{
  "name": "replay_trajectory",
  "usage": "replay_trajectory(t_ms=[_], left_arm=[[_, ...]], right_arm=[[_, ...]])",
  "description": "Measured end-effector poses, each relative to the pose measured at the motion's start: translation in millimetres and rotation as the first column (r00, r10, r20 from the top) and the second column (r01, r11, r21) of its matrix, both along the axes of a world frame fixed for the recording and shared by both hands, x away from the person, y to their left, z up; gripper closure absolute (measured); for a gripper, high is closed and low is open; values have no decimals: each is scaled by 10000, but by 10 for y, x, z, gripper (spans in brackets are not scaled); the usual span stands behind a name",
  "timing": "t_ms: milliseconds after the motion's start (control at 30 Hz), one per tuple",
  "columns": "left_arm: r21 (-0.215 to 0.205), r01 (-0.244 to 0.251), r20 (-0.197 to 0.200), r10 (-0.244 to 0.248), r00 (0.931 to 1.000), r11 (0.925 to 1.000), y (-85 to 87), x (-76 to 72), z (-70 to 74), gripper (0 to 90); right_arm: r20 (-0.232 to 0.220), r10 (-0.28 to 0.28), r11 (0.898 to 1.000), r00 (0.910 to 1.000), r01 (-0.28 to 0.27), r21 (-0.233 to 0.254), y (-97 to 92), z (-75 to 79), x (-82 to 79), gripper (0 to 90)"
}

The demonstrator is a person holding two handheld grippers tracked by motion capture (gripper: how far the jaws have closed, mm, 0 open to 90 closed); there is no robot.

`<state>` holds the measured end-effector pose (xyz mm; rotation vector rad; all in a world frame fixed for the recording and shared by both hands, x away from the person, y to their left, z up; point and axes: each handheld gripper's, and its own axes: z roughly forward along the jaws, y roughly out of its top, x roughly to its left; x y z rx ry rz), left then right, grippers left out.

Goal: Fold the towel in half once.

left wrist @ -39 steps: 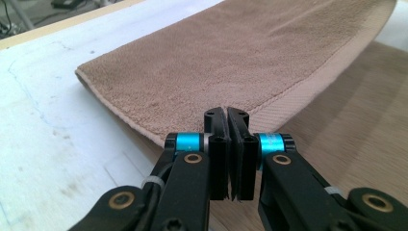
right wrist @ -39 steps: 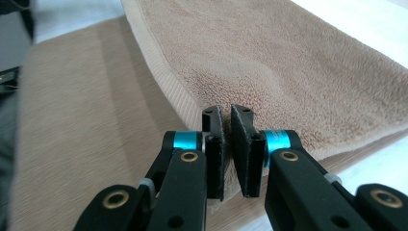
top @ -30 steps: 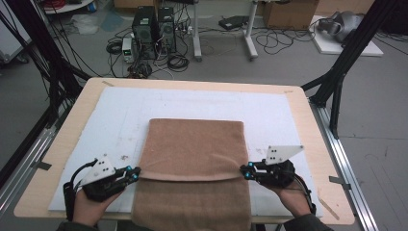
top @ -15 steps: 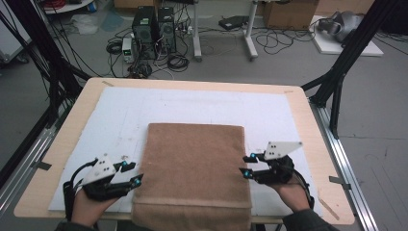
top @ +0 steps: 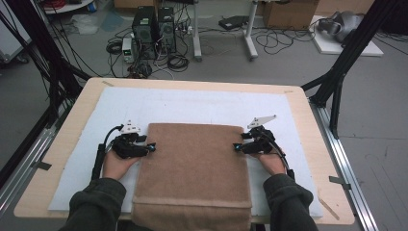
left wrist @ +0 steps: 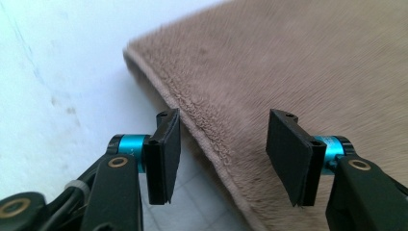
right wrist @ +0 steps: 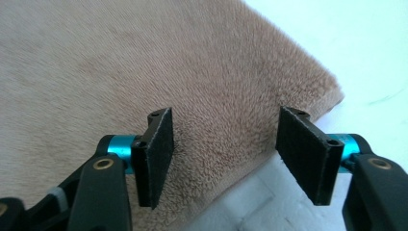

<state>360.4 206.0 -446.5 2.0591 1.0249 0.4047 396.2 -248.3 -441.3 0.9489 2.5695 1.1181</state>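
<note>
A brown towel (top: 195, 168) lies folded on the white mat (top: 192, 103), its near end hanging over the table's front edge. My left gripper (top: 152, 147) sits at the towel's left side near the far left corner, my right gripper (top: 236, 146) at the right side near the far right corner. Both have just been opening their jaws. In the left gripper view the left gripper (left wrist: 226, 118) stands open astride the hemmed edge of the towel (left wrist: 288, 62). In the right gripper view the right gripper (right wrist: 226, 115) stands open over the towel (right wrist: 120, 62) by its corner. Neither gripper's pads press on the cloth.
The mat covers most of the wooden table (top: 82, 110). Black frame posts (top: 337, 82) stand at both sides of the table. Computer towers (top: 154, 26) and cables lie on the floor beyond the far edge.
Both grippers opened and let go of the towel's folded layer, which now lies flat. Both hands then moved away from the front edge, along the towel's sides toward its far corners.
</note>
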Motion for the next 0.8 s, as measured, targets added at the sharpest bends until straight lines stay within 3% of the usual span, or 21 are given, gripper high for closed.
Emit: replay_trajectory(t_ms=[100, 233, 367, 467, 533, 600, 800], left_arm=[[-182, 152, 58, -151, 9999, 9997, -17, 14, -17, 547], [-573, 369, -155, -378, 9992, 9977, -45, 26, -23, 764], [-473, 290, -83, -294, 9995, 9985, -60, 40, -9, 826], [35, 59, 479, -61, 9988, 10000, -92, 67, 87, 838], [114, -135, 1059, 122, 9943, 9998, -104, 100, 209, 838], [41, -368, 1430, 359, 9891, 9993, -102, 171, 356, 838], [-152, -672, 2401, 689, 9683, 9976, -84, 503, 881, 838]], right_arm=[[241, 94, 9998, 9997, -89, -202, 11, -11, 3, 420], [243, 22, 10000, 9997, -22, 29, -29, -22, 26, 617], [-123, 288, 9992, 9995, -285, 275, 3, -13, 50, 802], [-78, 356, 9994, 9993, -356, 3, 35, 60, 93, 819], [350, 236, 9996, 9991, -231, -162, 71, 184, 121, 820], [854, 161, 9997, 9962, -147, -170, 97, 359, 176, 820], [1766, -147, 9999, 9842, 140, 54, 95, 926, 412, 821]])
